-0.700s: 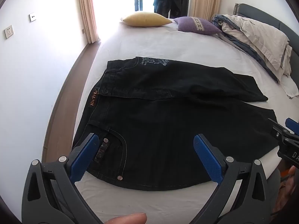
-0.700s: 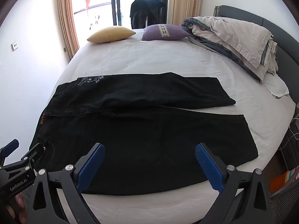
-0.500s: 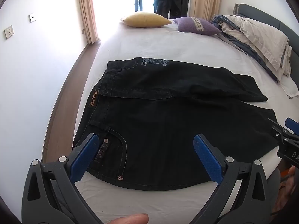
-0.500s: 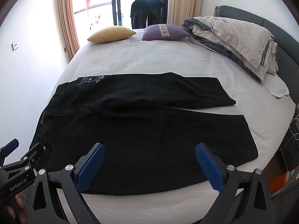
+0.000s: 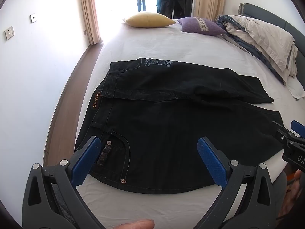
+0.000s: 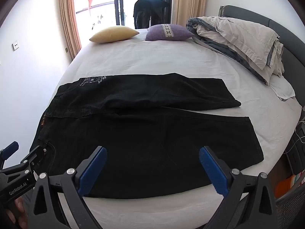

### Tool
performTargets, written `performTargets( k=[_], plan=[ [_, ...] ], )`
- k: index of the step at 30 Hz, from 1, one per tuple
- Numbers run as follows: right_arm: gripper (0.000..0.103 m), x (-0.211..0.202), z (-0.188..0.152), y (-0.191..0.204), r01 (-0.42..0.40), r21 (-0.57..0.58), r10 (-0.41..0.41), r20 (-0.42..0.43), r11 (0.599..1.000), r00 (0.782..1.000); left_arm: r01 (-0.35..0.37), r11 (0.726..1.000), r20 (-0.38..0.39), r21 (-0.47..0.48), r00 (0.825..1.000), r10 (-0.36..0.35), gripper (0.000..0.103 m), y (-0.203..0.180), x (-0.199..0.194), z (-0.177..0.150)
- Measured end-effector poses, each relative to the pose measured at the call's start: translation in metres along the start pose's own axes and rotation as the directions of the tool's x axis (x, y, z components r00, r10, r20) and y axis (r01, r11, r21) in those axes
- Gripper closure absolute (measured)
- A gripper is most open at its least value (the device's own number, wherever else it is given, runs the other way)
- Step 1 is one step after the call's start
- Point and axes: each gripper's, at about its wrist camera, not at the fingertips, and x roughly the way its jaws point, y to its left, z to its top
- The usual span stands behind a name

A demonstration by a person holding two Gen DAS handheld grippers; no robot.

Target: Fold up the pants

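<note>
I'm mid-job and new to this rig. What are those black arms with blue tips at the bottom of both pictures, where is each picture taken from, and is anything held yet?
There is no robot arm. A person holds a two-finger tool in each hand, with a fisheye camera on each looking forward along its fingers. One picture comes from the left gripper, the other from the right gripper; the blue tips are their pads. Each view also catches the other tool at its edge.

Black pants lie spread flat on the white bed, waistband to the left, legs running right. A yellow pillow, a purple pillow and a bundled duvet lie at the far end.

Both grippers are open above the near edge of the pants, holding nothing.
</note>
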Motion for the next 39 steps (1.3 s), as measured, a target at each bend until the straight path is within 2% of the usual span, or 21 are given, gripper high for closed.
performTargets(
  k=[39],
  plan=[
    [0.003,0.008,-0.015,0.008,-0.002,-0.004,0.002,-0.009,1.000,1.000,-0.001,1.000,-0.003,0.001,1.000,0.001,0.000,0.006,0.002,-0.002]
  ],
)
